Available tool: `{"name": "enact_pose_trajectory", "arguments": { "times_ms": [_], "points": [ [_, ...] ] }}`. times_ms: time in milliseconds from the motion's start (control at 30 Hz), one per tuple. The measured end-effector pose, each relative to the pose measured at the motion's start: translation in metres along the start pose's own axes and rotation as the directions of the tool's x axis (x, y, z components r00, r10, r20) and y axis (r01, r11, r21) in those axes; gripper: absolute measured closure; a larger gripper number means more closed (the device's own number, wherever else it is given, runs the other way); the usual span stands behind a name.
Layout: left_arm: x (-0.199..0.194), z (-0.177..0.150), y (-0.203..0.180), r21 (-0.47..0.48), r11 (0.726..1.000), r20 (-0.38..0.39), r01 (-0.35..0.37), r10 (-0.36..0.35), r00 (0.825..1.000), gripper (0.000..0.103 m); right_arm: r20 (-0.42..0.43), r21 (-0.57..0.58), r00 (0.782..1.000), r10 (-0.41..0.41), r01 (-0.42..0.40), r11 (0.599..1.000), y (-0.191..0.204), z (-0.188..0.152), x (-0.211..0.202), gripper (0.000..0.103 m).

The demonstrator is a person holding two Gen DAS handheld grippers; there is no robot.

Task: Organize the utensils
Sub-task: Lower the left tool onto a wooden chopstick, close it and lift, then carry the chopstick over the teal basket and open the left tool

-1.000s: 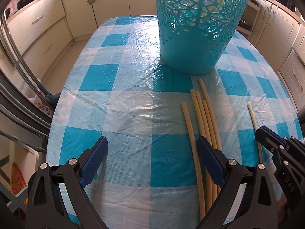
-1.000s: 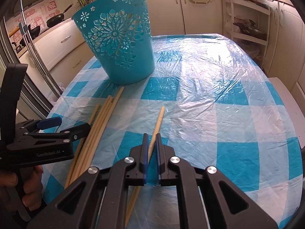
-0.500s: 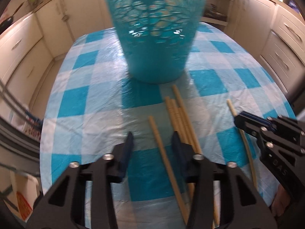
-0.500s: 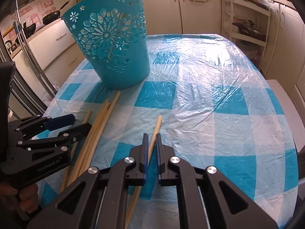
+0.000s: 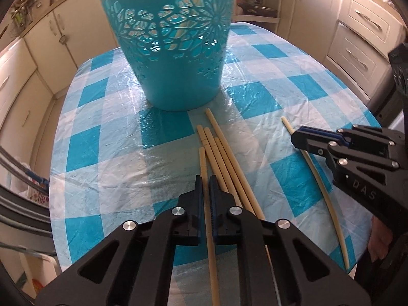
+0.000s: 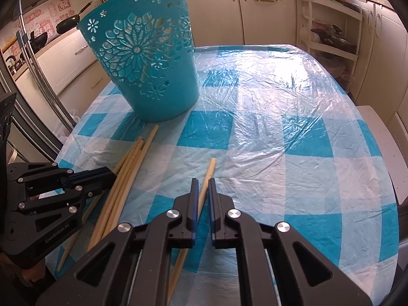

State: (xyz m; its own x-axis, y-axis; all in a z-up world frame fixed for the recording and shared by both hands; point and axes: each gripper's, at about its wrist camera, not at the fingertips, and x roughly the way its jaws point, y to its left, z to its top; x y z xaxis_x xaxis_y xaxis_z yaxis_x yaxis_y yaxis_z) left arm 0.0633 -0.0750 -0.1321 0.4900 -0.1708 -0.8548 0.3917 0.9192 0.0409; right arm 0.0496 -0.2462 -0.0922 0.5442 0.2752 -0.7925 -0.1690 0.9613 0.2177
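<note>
1. The left hand-held gripper (image 5: 206, 186) has its jaws closed on the leftmost pale bamboo chopstick (image 5: 203, 163), lying on the blue-and-white checked plastic-covered table (image 5: 102, 153).
2. A bundle of four loose bamboo chopsticks (image 5: 224, 158) lies just beside it, pointing at the turquoise plastic basket with flower cut-outs (image 5: 173, 51).
3. The right hand-held gripper (image 6: 200, 191) is clamped on a lone bamboo chopstick (image 6: 207, 176), set apart from the bundle.
</note>
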Motion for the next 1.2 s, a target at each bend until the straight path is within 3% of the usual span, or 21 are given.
{"name": "enact_pose_trajectory", "arguments": {
  "times_ms": [167,367,667,933,1100,1200],
  "points": [
    [0.0,0.001,0.009,-0.018,0.999,-0.016,0.034,-0.035,0.999,0.097,0.003,0.003,1.0,0.002,-0.002,1.0,0.0,0.0,0.0,0.095],
    [0.003,0.004,0.02,-0.072,0.997,-0.028,0.037,-0.039,0.999,0.096,0.001,0.001,1.0,-0.003,0.003,1.0,0.0,0.001,0.001,0.094],
    [0.01,0.012,0.021,-0.08,0.997,-0.048,0.023,-0.027,0.998,0.092,0.013,0.015,1.0,0.024,-0.024,1.0,-0.001,0.002,0.002,0.087],
    [0.007,0.012,0.024,-0.103,0.994,-0.06,0.028,-0.034,0.998,0.098,0.021,0.02,0.998,0.053,-0.053,0.998,0.0,0.001,0.001,0.082],
    [-0.025,0.011,0.032,-0.138,0.986,-0.006,0.096,-0.098,0.995,0.098,0.025,0.053,0.996,0.088,-0.089,0.995,-0.007,0.001,0.001,0.082],
    [-0.063,0.021,0.042,-0.165,0.973,0.081,0.16,-0.148,0.986,0.098,0.028,0.068,0.994,0.102,-0.104,0.992,-0.008,0.001,0.001,0.082]
  ]
}}
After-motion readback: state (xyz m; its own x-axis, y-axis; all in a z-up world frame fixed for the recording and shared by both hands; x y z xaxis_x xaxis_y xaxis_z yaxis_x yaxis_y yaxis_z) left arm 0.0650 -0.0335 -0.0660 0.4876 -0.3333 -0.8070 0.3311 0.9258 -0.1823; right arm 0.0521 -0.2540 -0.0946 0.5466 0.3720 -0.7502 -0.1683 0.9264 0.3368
